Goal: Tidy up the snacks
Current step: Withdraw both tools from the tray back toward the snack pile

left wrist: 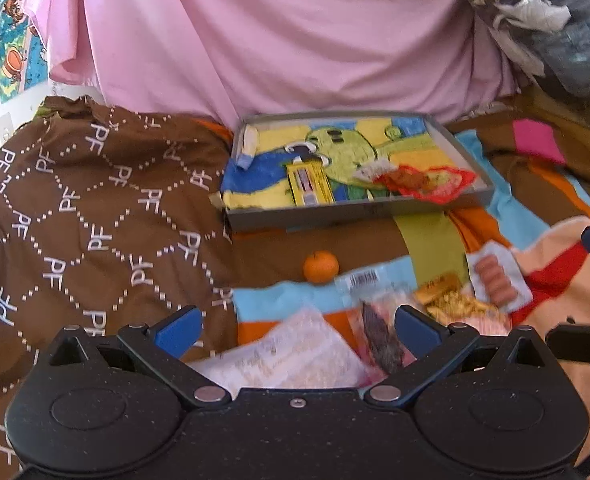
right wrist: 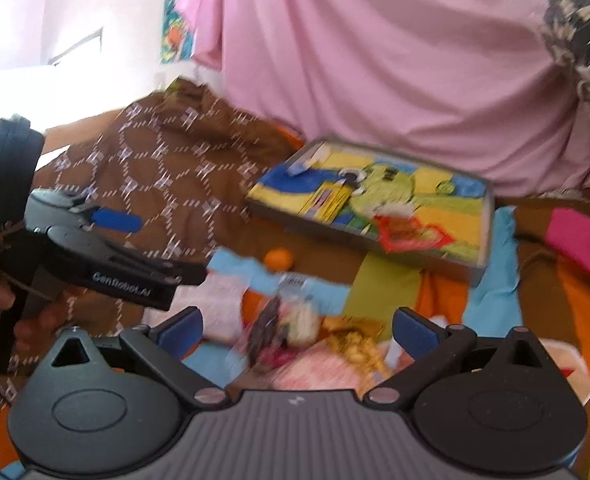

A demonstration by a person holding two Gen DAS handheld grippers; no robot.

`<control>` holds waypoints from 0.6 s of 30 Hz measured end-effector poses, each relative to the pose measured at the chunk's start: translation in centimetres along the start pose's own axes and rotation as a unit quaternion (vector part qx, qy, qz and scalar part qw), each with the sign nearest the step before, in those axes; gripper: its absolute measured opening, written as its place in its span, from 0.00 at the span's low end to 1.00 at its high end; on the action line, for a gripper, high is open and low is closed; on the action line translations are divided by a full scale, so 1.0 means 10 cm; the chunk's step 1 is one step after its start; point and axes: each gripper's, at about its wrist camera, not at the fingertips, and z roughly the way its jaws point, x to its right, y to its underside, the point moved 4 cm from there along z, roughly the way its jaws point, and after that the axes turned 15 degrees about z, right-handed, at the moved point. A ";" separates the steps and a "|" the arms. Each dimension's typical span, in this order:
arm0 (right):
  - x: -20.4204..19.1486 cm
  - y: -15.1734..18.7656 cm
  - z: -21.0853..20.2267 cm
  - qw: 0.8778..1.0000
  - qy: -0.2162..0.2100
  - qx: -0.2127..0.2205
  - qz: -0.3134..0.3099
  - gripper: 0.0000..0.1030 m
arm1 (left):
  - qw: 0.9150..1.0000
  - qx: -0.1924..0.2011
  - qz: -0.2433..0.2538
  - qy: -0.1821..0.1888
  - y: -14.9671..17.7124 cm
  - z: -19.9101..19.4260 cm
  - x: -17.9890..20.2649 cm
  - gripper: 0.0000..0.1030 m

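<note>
The shallow grey cardboard tray (left wrist: 471,200) with a colourful cartoon picture on its bottom is the landmark and the only container. It lies on a bed covered with a patchwork blanket of brown, orange and light blue (left wrist: 431,240). Inside the tray I see a flat yellow packet (left wrist: 309,182) near the middle, a red-edged clear wrapper with brown pieces (left wrist: 419,180) toward the right wall, and a small white and blue stick (left wrist: 249,148) at the left wall.

The loose snacks lie in front of the tray. The largest is a pale pink crinkled bag (left wrist: 291,356); it looks light and soft, so I would take it by a sealed edge. Beside it is a clear packet with a dark dried piece (left wrist: 383,340), then a golden foil packet (left wrist: 451,300), probably slippery. Right of that is a clear pack of small pink sausages (left wrist: 495,280), firmer, best pinched across the flat middle. The small round orange mandarin (left wrist: 321,266) sits nearest the tray; it may roll and can bruise.

The left claw (left wrist: 297,326) is wide and empty above the pink bag. The right claw (right wrist: 297,328) is also wide and empty.
</note>
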 end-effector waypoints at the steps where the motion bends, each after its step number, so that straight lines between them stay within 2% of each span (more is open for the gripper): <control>1: -0.03 0.05 0.00 1.000 -0.005 -0.010 -0.001 1.00 | 1.000 -0.002 0.003 0.001 0.02 -0.01 0.01 0.99; 6: -0.13 0.38 0.04 0.996 -0.036 -0.086 -0.006 1.00 | 0.999 -0.027 0.034 0.008 0.24 -0.01 0.10 0.99; 9: -0.13 0.52 0.07 0.992 -0.037 -0.123 0.004 1.00 | 0.997 -0.047 0.055 0.015 0.39 0.01 0.16 0.99; 15: -0.07 0.69 0.12 0.988 -0.023 -0.155 0.001 1.00 | 0.994 -0.059 0.089 0.027 0.53 0.00 0.22 0.99; 18: -0.03 0.77 0.18 0.985 -0.011 -0.173 0.002 1.00 | 0.990 -0.079 0.096 0.060 0.59 0.03 0.27 0.99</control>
